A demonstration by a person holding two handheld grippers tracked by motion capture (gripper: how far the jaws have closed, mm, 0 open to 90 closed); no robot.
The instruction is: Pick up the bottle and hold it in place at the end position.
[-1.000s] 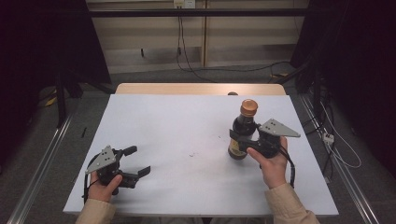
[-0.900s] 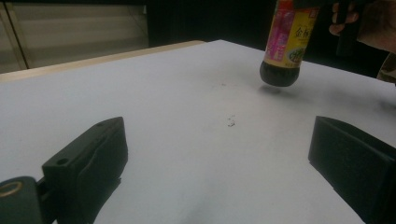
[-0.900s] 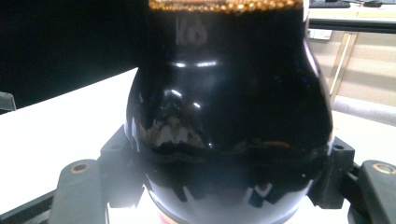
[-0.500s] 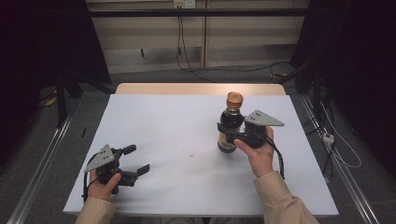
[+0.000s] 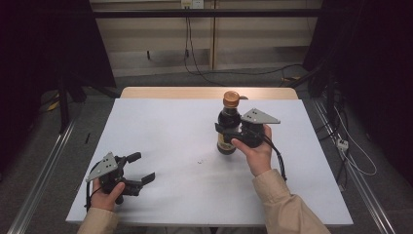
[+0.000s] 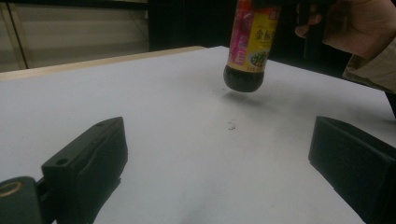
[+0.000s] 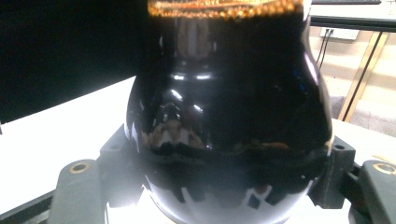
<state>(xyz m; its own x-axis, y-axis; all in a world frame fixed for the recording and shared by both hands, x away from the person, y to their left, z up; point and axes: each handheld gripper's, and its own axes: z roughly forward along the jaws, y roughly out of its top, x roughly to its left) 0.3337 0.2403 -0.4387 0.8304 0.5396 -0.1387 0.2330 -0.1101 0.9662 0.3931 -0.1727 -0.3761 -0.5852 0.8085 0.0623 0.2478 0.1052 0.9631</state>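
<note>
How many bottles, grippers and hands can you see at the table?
Bottles: 1, the bottle held up off the table.
Grippers: 2, the left gripper and the right gripper.
Hands: 2, the left hand and the right hand.
Total: 5

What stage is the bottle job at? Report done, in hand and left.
Done: the right gripper has clamped the dark glass sauce bottle with the orange cap and lifted it clear of the white table. In hand: the bottle hangs upright above its shadow. Left: setting it down; the left gripper waits open and empty.
</note>
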